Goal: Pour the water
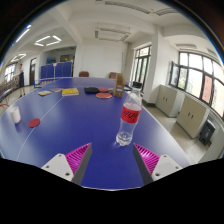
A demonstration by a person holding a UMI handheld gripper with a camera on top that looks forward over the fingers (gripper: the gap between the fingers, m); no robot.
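Observation:
A clear plastic water bottle [128, 117] with a red label stands upright on the blue table [70, 125], just ahead of my fingers and a little toward the right one. My gripper [113, 160] is open, its two pink-padded fingers [78, 158] spread wide with only bare table between them. A white cup [14, 114] stands far off to the left on the table. The bottle is apart from both fingers.
A small red disc [34, 123] lies left of the fingers. Farther back lie a yellow book [70, 92], a red item [104, 96] and dark things [91, 89]. The table's right edge runs beside white cabinets [190, 115] under the windows.

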